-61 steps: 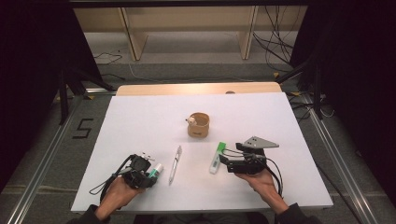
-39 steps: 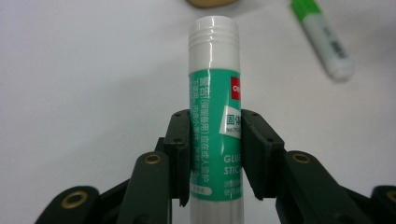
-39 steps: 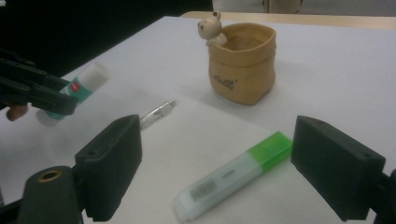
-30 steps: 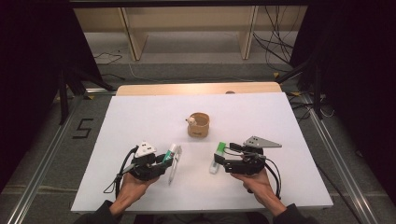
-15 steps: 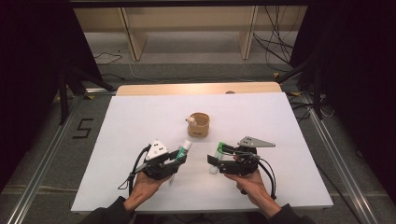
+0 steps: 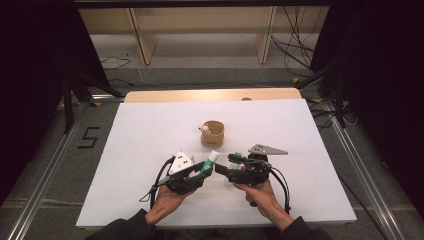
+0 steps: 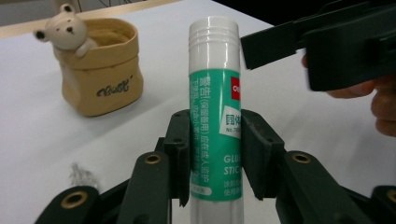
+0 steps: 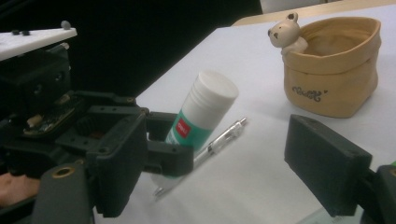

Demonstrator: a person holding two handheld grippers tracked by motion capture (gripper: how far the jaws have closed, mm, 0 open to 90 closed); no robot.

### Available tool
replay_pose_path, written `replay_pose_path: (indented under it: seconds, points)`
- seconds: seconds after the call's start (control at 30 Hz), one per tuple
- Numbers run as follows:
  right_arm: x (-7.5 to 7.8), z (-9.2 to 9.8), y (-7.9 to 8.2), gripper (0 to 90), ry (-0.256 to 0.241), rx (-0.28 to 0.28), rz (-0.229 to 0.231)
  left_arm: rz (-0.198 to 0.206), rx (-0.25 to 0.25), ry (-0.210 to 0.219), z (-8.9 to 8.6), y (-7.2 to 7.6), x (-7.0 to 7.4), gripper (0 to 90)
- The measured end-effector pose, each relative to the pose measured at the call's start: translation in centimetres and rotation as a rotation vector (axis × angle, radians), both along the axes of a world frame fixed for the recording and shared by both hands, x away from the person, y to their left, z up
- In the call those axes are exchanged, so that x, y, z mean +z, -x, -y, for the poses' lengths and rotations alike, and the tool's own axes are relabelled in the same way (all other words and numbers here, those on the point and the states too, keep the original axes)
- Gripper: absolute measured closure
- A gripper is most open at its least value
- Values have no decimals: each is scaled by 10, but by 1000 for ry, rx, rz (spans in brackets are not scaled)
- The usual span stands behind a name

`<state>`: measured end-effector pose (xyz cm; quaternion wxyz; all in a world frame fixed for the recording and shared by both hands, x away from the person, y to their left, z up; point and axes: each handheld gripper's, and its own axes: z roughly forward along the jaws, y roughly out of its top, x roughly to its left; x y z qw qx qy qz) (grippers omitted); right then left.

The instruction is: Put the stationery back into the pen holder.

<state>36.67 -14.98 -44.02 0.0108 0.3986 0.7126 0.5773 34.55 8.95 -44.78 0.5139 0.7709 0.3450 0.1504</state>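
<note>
A white glue stick with a green label (image 7: pixel 215 116) stands upright between the jaws of my left gripper (image 7: pixel 215 156), which is shut on its lower half. From above, the glue stick (image 6: pixel 210 161) tilts up and right out of the left gripper (image 6: pixel 199 173). My right gripper (image 6: pixel 226 168) points left at it, open, with its jaws close beside the white cap (image 8: pixel 212 95). Along the right gripper (image 8: pixel 215 179), both jaws stand wide apart with nothing between them.
A tan pot with a small bear on its rim (image 6: pixel 213 133) stands behind the grippers. A clear pen (image 8: pixel 219 140) lies on the white table (image 6: pixel 150 125) under the glue stick. A white marker with a green cap (image 6: pixel 237 156) lies under the right gripper.
My left gripper has carried the glue stick right, from the front left to the middle, above the pen. The right gripper has shifted left to meet it.
</note>
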Motion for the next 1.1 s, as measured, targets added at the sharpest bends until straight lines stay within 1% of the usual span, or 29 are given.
replay_pose_path:
  seconds: [0.17, 0.23, 0.33, 0.4, 0.43, 0.6, 0.67, 0.77, 0.87, 0.9, 0.93, 1.0, 1.03, 1.07, 1.1]
  points:
    - [-2, -1, -3, 281, -35, 0, -21, 14, -9, 14, 7, 2, 1, 656]
    - [-3, -3, -4, 307, -35, 0, -18, 17, -18, 11, 9, 2, 1, 656]
    - [-4, -4, -5, 346, -57, 2, -27, 18, -24, 11, 12, 4, 0, 656]
    - [-4, -5, -5, 360, -66, 1, -29, 23, -30, 6, 13, 5, 0, 656]
    - [-4, -5, -5, 386, -80, 3, -33, 26, -31, 11, 13, 5, 0, 656]
    - [-5, -7, -6, 444, -108, 11, -47, 45, -27, 26, 14, 7, 3, 656]
    - [-5, -7, -6, 457, -112, 12, -49, 47, -30, 26, 15, 7, 3, 655]
    - [-6, -7, -6, 491, -130, 15, -64, 53, -31, 27, 16, 8, 3, 655]
    - [-7, -7, -6, 546, -141, 12, -59, 54, -36, 22, 16, 9, 3, 656]
    - [-7, -7, -6, 546, -141, 12, -59, 54, -36, 22, 16, 9, 3, 656]
    - [-7, -7, -6, 573, -149, 15, -62, 57, -36, 22, 16, 9, 3, 656]
    - [-7, -7, -6, 585, -151, 15, -61, 59, -36, 23, 16, 9, 3, 656]
    - [-8, -6, -6, 607, -163, 18, -68, 59, -37, 23, 16, 9, 3, 656]
    - [-8, -6, -6, 607, -163, 18, -68, 60, -38, 22, 16, 9, 3, 656]
    - [-8, -5, -7, 620, -179, 21, -82, 60, -38, 23, 16, 9, 3, 656]
